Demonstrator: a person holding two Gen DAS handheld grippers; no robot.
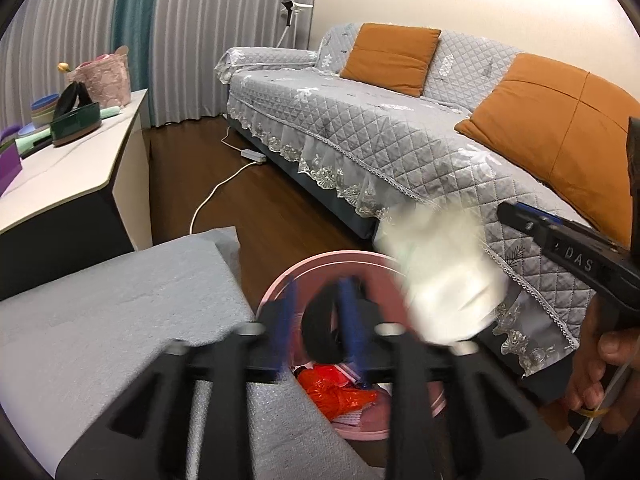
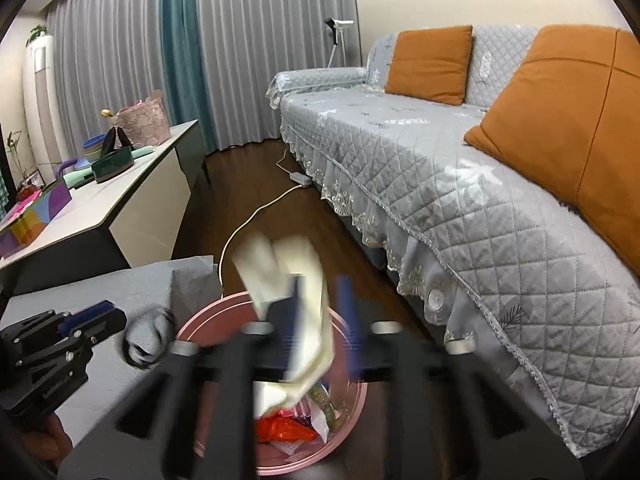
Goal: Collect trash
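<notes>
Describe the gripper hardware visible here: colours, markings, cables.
Both are matte black, angular frames with cut-outs, blue finger pads and silver bolt heads. The right gripper has "DAS" lettering on its side; a white cable and yellow band hang at its bare-handed grip. The left gripper looks the same.

Pretty lived-in living room here. Long sofa along the right wall with a grey quilted cover that has a lace trim, and two orange cushions leaning on the backrest. Dark wood floor with a white cable snaking to a power strip just beside the sofa base. On the left there's a white side table loaded with stuff: a pink lace basket, a stack of coloured bowls, a dark green tray. Grey pleated curtains with one teal panel behind. White floor lamp in the corner. Nearer, a grey cloth-covered surface.
</notes>
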